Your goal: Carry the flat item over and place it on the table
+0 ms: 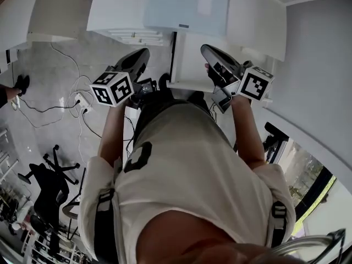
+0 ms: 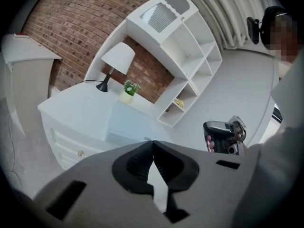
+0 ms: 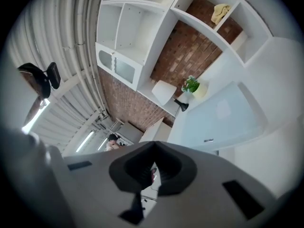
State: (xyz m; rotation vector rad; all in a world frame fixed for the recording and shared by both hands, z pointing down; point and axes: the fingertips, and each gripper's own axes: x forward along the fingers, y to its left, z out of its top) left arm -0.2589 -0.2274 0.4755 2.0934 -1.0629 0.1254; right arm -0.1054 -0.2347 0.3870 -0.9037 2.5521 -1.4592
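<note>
The flat item, a pale blue-white panel, lies flat on the white table ahead of me. The left gripper view has the panel lying beside a small plant, and in the right gripper view the panel sits right of centre. My left gripper and right gripper are raised before my chest, short of the table's near edge and apart from the panel. Left gripper is shut with nothing between its pads. Right gripper is shut and empty too.
A lamp and a potted plant stand at the table's back by a brick wall. A white shelf unit rises beside them. Cables and a power strip lie on the floor at left, near an office chair.
</note>
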